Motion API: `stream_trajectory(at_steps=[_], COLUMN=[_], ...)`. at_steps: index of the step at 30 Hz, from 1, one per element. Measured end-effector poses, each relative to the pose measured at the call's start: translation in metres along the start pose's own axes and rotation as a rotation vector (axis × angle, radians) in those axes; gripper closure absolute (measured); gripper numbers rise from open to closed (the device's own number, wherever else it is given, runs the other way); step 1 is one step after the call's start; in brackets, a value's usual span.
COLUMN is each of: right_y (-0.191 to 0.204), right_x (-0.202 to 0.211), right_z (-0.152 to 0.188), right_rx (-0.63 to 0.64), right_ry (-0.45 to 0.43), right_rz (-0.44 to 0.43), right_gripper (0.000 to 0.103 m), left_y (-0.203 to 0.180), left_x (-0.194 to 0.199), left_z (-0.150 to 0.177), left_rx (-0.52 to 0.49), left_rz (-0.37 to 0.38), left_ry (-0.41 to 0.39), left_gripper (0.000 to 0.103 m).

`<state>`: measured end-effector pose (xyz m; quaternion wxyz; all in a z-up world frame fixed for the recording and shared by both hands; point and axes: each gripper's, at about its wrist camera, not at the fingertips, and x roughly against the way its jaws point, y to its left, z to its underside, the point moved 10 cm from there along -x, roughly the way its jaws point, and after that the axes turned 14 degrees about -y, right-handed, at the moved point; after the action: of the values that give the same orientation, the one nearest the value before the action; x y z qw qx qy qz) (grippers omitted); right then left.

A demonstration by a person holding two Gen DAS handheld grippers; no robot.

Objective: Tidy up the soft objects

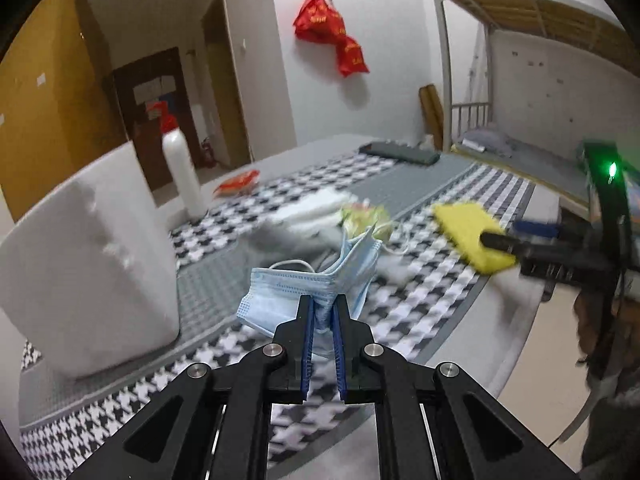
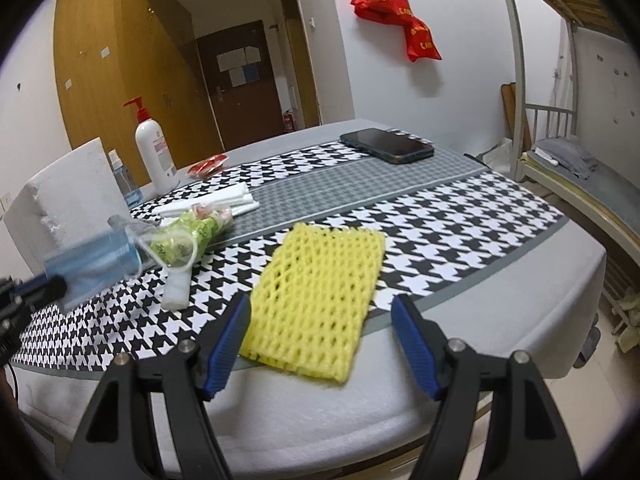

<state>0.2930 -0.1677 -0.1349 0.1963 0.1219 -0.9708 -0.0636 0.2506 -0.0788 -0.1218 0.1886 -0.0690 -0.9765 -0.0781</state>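
My left gripper is shut on a folded pale-blue face mask and holds it above the houndstooth tablecloth. In the right wrist view that mask shows blurred at the far left, in the left gripper. My right gripper is open, its blue pads standing either side of the near end of a yellow foam net that lies flat on the cloth; the pads do not press it. In the left wrist view one of the right gripper's fingertips hangs over the net.
A white foam block stands at the left, with a pump bottle and a small blue bottle behind it. A green packet, white foam sheets, a red packet and a phone lie on the cloth. A bunk bed is at the right.
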Motion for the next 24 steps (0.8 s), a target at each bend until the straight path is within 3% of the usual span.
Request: stream_trajectory(at_steps=[3, 5, 7, 10, 20, 23, 24], right_y=[0.002, 0.004, 0.007, 0.013, 0.014, 0.009, 0.007], right_x=[0.001, 0.001, 0.000, -0.002, -0.004, -0.006, -0.007], right_z=[-0.003, -0.004, -0.003, -0.002, -0.003, -0.002, -0.001], right_rx=[0.023, 0.017, 0.016, 0.028, 0.041, 0.037, 0.036], right_ry=[-0.003, -0.007, -0.007, -0.002, 0.000, 0.007, 0.009], right_rz=[0.012, 0.005, 0.002, -0.007, -0.006, 0.002, 0.004], right_gripper=[0.027, 0.027, 0.027, 0.027, 0.027, 0.027, 0.027], left_y=[0.009, 0.016, 0.019, 0.021, 0.026, 0.030, 0.031], left_x=[0.001, 0.002, 0.003, 0.005, -0.022, -0.026, -0.026], left_z=[0.012, 0.016, 0.018, 0.018, 0.028, 0.029, 0.030], left_rx=[0.021, 0.025, 0.028, 0.031, 0.067, 0.090, 0.099], left_rz=[-0.017, -0.040, -0.053, -0.064, -0.090, -0.098, -0.095], left_ry=[0.021, 0.026, 0.024, 0.011, 0.082, 0.089, 0.090], left_gripper=[0.086, 0.073, 0.048, 0.033, 0.033, 0.049, 0.062])
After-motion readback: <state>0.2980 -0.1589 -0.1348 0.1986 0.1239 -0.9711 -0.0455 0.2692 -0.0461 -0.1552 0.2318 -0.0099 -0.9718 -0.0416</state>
